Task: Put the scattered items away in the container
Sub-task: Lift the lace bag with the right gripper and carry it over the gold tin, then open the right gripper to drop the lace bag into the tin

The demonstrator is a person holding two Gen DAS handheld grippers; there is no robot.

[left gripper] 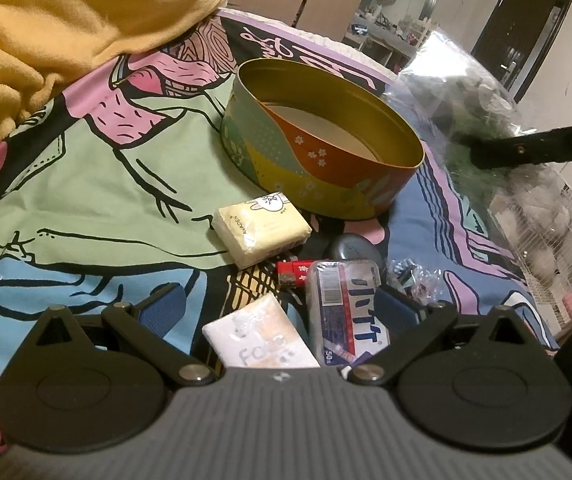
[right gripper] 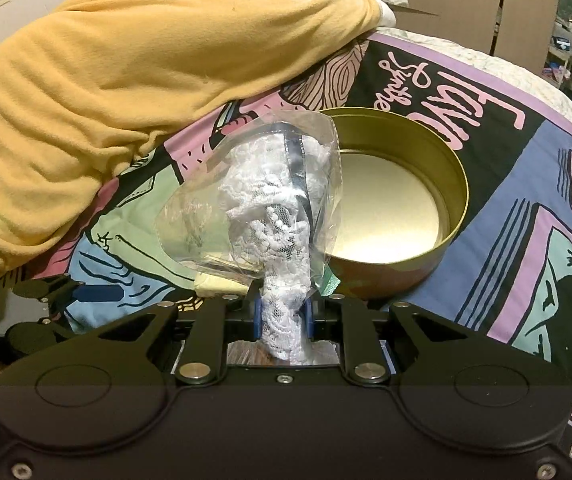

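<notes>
We held the right gripper clamped on a clear plastic bag of white lace, its blue pads pinching the bag's gathered lower end so that the loose bulk stood up in the centre of the right wrist frame. We judged this end-grip suited to a limp package: it left the bulk free to drop first. The round tin, open and empty, lay right of centre, just behind the bag, whose upper edge overlapped the tin's left rim in the picture.

We kept the left gripper spread wide and holding nothing, low in the left wrist frame. Between and just beyond its fingers lay the remaining items: a white tissue pack, a blue-and-white labelled pack, a small red object, a dark oval case and a cream tissue pack, the last almost touching the tin's near wall. All rested on the printed bedspread, below the yellow blanket at upper left.
</notes>
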